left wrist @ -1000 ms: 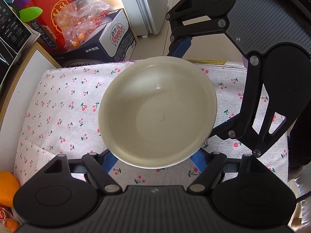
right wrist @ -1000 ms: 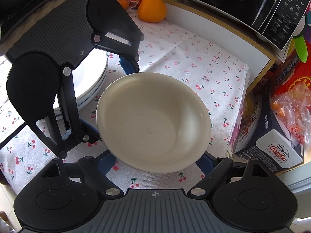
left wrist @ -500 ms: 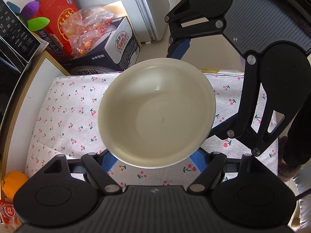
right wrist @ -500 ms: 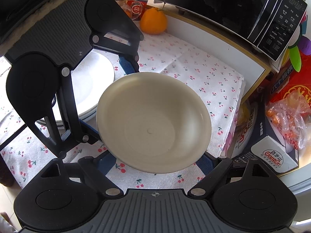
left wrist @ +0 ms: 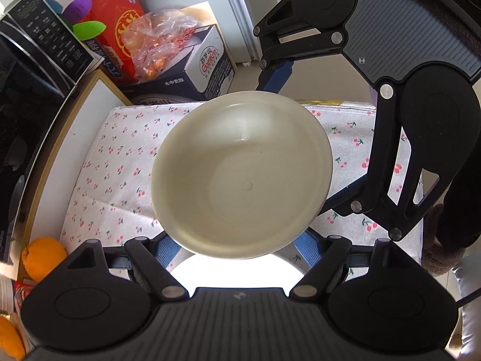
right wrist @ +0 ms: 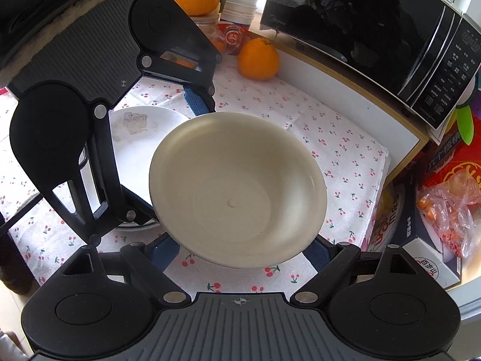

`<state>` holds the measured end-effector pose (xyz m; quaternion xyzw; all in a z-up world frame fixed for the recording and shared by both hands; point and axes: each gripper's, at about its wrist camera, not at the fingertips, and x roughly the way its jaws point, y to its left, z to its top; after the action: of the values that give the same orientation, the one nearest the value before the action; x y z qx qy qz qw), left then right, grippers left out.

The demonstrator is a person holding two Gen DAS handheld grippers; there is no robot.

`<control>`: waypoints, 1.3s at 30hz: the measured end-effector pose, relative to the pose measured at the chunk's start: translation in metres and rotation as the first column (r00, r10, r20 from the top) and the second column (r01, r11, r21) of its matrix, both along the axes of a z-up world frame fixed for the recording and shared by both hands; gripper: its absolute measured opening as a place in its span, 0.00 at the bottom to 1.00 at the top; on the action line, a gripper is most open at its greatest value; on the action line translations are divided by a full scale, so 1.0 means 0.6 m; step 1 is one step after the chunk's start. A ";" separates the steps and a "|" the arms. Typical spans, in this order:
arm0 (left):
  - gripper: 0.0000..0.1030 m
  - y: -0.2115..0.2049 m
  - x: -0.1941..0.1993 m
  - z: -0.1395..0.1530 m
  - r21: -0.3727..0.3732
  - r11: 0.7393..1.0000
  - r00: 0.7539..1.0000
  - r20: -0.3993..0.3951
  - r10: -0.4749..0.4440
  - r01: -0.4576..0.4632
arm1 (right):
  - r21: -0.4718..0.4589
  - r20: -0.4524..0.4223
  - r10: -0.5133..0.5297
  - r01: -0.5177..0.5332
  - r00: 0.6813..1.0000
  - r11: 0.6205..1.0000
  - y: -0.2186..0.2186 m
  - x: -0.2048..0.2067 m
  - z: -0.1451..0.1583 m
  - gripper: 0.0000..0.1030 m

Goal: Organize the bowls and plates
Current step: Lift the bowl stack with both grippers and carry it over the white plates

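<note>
both grippers spread wide, each pair of blue fingers bracing opposite edges of one cream bowl (left wrist: pixel 242 174). left gripper (left wrist: pixel 237 248) holding the bowl across its near rim, a blue finger (left wrist: pixel 166 251) showing at the lower left and another at the lower right. right gripper (right wrist: pixel 240 254) holding the same bowl (right wrist: pixel 237 189) likewise, with blue fingers (right wrist: pixel 315 254) at either side of the near rim. bowl lifted clear of the cherry-print cloth (left wrist: pixel 120 162), open side up and tilted a little toward each camera, inside bare.

seen from the right wrist, bowl hanging just beside a stack of white plates (right wrist: pixel 141 147) on the cloth's left part, its left rim overlapping the stack in view; touching or not, cannot tell. seen from the left wrist, a bright white plate (left wrist: pixel 237 272) showing below the bowl's near rim.

past the cloth's far edge in the right view: two oranges (right wrist: pixel 258 58), a stack of paper cups (right wrist: pixel 240 7), a black microwave (right wrist: pixel 375 36). off the cloth's right edge, a carton (right wrist: pixel 421 240) bearing a bag of fruit (right wrist: pixel 454 210).
</note>
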<state>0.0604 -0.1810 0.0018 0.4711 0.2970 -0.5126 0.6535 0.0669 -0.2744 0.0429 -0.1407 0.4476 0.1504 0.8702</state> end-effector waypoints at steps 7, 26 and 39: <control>0.76 0.030 -0.003 0.007 0.003 0.999 0.999 0.007 0.037 -0.037 | 0.008 0.013 0.043 -0.043 0.999 0.999 0.035 0.011 0.010 0.86; 0.76 0.117 0.002 0.004 0.016 0.990 0.990 0.005 0.142 -0.142 | 0.010 -0.005 0.155 -0.155 0.988 0.988 0.137 0.045 0.003 0.86; 0.76 0.150 0.009 -0.006 0.018 0.982 0.982 -0.015 0.189 -0.189 | 0.016 -0.034 0.204 -0.203 0.978 0.979 0.185 0.070 -0.015 0.86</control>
<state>0.0658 -0.0912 -0.0020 0.4417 0.3501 -0.4497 0.6929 0.1090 -0.1636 0.0342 -0.1775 0.4452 0.2439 0.8431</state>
